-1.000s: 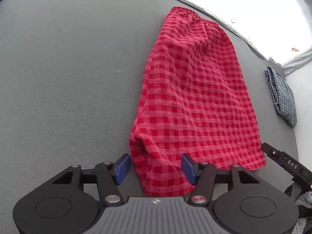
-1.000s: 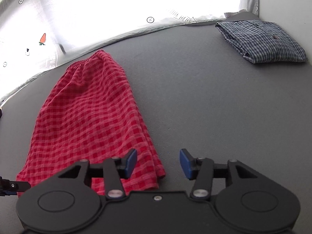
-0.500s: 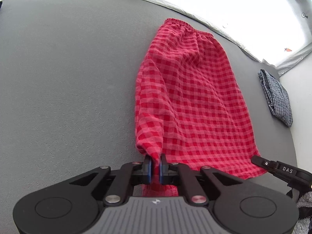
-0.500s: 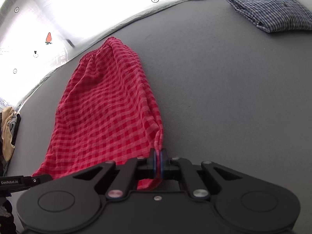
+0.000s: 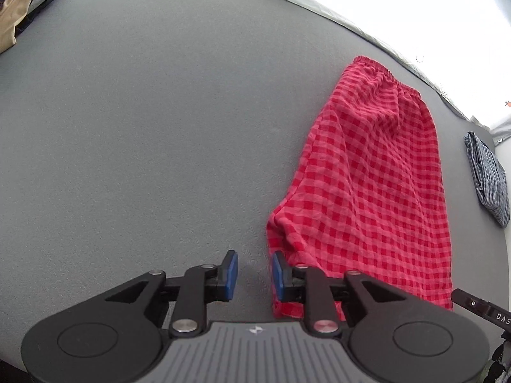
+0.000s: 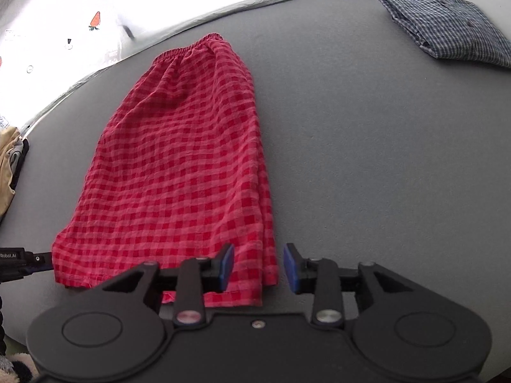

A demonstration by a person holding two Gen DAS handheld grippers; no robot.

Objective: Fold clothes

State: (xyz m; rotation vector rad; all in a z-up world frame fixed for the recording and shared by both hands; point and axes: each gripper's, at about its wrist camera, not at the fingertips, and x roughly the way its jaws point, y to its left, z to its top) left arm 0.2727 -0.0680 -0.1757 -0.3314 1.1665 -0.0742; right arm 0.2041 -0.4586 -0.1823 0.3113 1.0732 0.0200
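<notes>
Red checked shorts (image 5: 367, 185) lie flat on the grey surface, waistband far, hem near; they also show in the right wrist view (image 6: 182, 166). My left gripper (image 5: 252, 274) is open and empty, just left of the hem's near-left corner, with its right pad at the cloth edge. My right gripper (image 6: 258, 266) is open over the hem's near-right corner, cloth lying between and under the fingers, not pinched. The tip of the right gripper (image 5: 482, 309) shows in the left wrist view and the left gripper's tip (image 6: 22, 260) in the right wrist view.
A folded blue checked shirt (image 6: 447, 28) lies at the far right of the grey surface (image 5: 143, 127); it also shows in the left wrist view (image 5: 487, 178). A tan and dark heap of clothes (image 5: 22, 3) sits far left. A bright white printed sheet (image 6: 95, 6) borders the far edge.
Both grippers were shut on the hem corners half a second ago and have opened. The shorts have been let go and lie flat. The left gripper has shifted left off the cloth.
</notes>
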